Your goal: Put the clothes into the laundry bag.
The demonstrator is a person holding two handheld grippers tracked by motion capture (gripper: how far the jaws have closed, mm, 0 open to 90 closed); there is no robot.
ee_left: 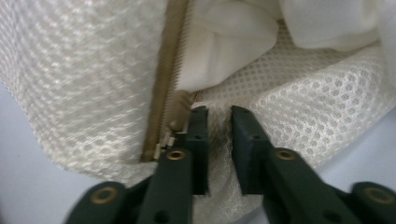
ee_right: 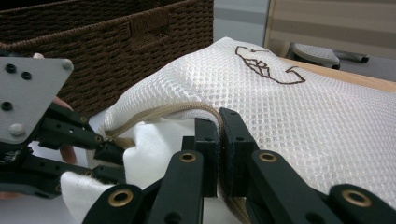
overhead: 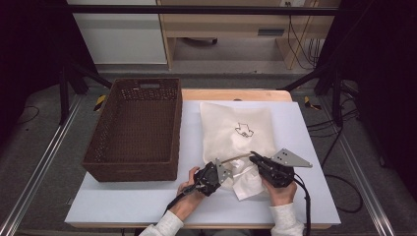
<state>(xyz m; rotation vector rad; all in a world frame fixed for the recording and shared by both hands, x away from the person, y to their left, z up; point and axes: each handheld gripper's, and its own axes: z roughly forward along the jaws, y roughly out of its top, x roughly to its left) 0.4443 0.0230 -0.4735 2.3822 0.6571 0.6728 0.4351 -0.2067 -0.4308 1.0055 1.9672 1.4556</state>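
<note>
The right gripper (ee_right: pixel 218 140) clamped the mesh bag's (overhead: pixel 236 130) zipper edge; the left gripper (ee_left: pixel 215 122), narrowly parted, risked slipping off the zipper pull (ee_left: pixel 180 114)

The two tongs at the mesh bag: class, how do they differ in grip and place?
The right tongs are shut on the mesh bag at its zipper edge, lifting it; the left tongs stand slightly apart over the zipper's end, pads not pressing. In the high view the right tongs sit right of the opening, the left tongs at its left corner. Both have black jaws.
</note>
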